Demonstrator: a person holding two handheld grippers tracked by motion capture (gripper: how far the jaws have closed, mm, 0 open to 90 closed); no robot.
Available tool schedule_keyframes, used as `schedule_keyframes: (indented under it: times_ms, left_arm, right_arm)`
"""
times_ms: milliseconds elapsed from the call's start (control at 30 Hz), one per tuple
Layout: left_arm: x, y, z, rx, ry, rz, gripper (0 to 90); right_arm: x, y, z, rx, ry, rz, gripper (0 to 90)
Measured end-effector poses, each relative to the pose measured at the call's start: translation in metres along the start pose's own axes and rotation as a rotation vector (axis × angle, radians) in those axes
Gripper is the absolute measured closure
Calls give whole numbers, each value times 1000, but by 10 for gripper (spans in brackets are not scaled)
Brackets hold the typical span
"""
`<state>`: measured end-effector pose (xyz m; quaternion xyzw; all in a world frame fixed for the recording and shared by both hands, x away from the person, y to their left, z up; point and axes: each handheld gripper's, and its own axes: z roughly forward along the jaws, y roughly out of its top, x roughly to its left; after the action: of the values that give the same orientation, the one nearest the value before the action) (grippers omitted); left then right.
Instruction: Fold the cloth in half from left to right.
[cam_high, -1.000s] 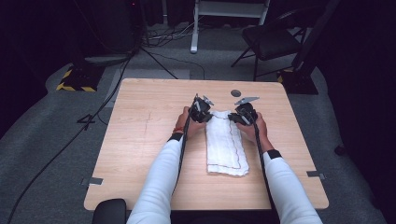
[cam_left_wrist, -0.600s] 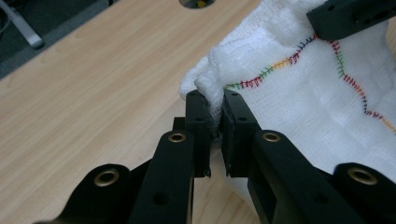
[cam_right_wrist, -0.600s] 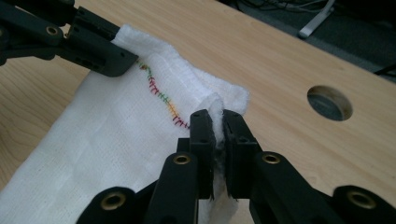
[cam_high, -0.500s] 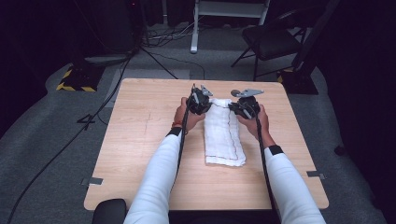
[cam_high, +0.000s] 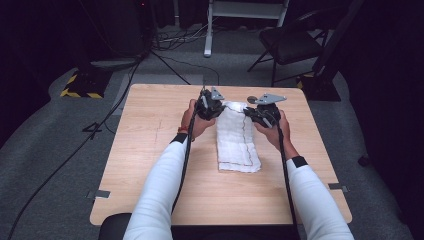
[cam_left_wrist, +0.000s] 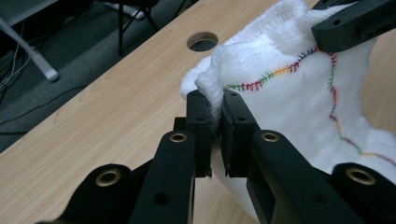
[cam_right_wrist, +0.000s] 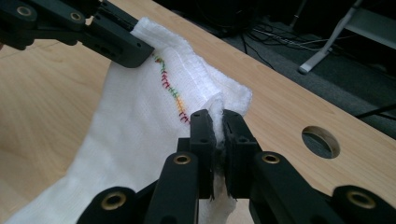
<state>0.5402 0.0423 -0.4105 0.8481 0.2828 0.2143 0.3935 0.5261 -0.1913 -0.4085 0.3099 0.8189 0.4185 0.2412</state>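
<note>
Pinching white woven cloth (cam_high: 236, 135), both grippers

**White cloth, far end raised**

A white woven cloth (cam_high: 237, 137) with multicoloured stitching lies folded lengthwise on the worktop (cam_high: 150, 145). Its far corners are lifted and bunched; its near end rests flat toward the person.

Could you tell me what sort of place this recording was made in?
Probably a studio or lab set up for recording: a lone wooden table on grey carpet, dark surroundings, cables across the floor, a folding chair behind. Both grippers pinch a white cloth.
</note>
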Motion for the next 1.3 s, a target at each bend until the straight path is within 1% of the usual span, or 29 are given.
schedule_keyframes:
  times_ms: [33, 67, 133, 167, 200, 233, 267, 300, 333, 367, 467, 500, 533, 600, 633, 667, 700, 767, 800, 833, 933, 1000, 1033, 1133, 1167, 1233, 1300]
  left_arm:
    - [-2, -3, -1, -1, -9, 7, 831]
    - [-6, -9, -3, -12, -27, 10, 830]
    - [-10, -15, -6, -16, -50, 15, 829]
    - [-12, -17, -8, -23, -59, 25, 829]
    - [-15, -19, -9, -25, -61, 30, 829]
    - [-15, -19, -9, -25, -61, 30, 828]
    - [-21, -23, -12, -21, -68, 63, 829]
    - [-25, -26, -13, -20, -78, 73, 828]
    - [-26, -28, -14, -21, -85, 76, 827]
    - [-29, -32, -15, -25, -99, 76, 827]
    - [-32, -35, -18, -24, -108, 88, 825]
    - [-37, -41, -20, -29, -132, 88, 825]
    - [-37, -41, -20, -29, -132, 88, 825]
    - [-45, -48, -21, -10, -151, 117, 823]
    - [-47, -50, -22, -7, -163, 121, 823]
    - [-47, -50, -22, -7, -163, 121, 821]
    - [-51, -53, -24, 3, -182, 148, 821]
    - [-53, -54, -25, 5, -188, 152, 821]
    - [-56, -59, -24, 18, -209, 155, 814]
    - [-58, -60, -24, 22, -211, 156, 812]
    - [-65, -65, -24, 42, -228, 186, 811]
    - [-66, -65, -25, 46, -232, 191, 812]
    - [-70, -67, -25, 56, -245, 205, 812]
    - [-72, -69, -26, 59, -250, 205, 809]
    - [-75, -70, -26, 60, -254, 207, 807]
    - [-79, -74, -29, 63, -260, 216, 803]
    - [-82, -78, -31, 66, -273, 215, 805]
  right_arm:
    - [2, -1, -2, 2, 11, -13, 842]
    - [5, -6, -7, 6, 28, -37, 842]
    - [8, -10, -10, 6, 54, -45, 842]
    - [10, -12, -12, 11, 55, -55, 842]
    - [12, -16, -14, 12, 69, -58, 842]
    - [12, -16, -14, 12, 69, -58, 842]
    - [15, -21, -17, 19, 83, -67, 842]
    - [16, -23, -19, 19, 94, -68, 842]
    - [18, -27, -21, 18, 106, -71, 842]
    - [19, -28, -22, 20, 109, -75, 841]
    - [23, -37, -26, 19, 136, -81, 841]
    - [25, -39, -27, 24, 142, -83, 841]
    - [25, -39, -27, 24, 142, -83, 841]
    - [28, -45, -32, 25, 157, -91, 841]
    - [29, -48, -34, 25, 168, -92, 840]
    - [30, -50, -36, 21, 170, -98, 839]
    - [31, -52, -38, 19, 176, -102, 837]
    - [33, -55, -40, 17, 181, -105, 837]
    - [35, -60, -42, 22, 186, -112, 836]
    - [36, -62, -44, 24, 190, -112, 835]
    - [39, -69, -48, 30, 208, -120, 832]
    - [41, -72, -49, 29, 213, -121, 831]
    - [46, -77, -52, 40, 223, -135, 829]
    - [49, -81, -55, 49, 230, -141, 826]
    - [51, -85, -58, 50, 239, -137, 825]
    - [51, -89, -60, 51, 240, -130, 821]
    - [51, -95, -62, 58, 244, -118, 820]
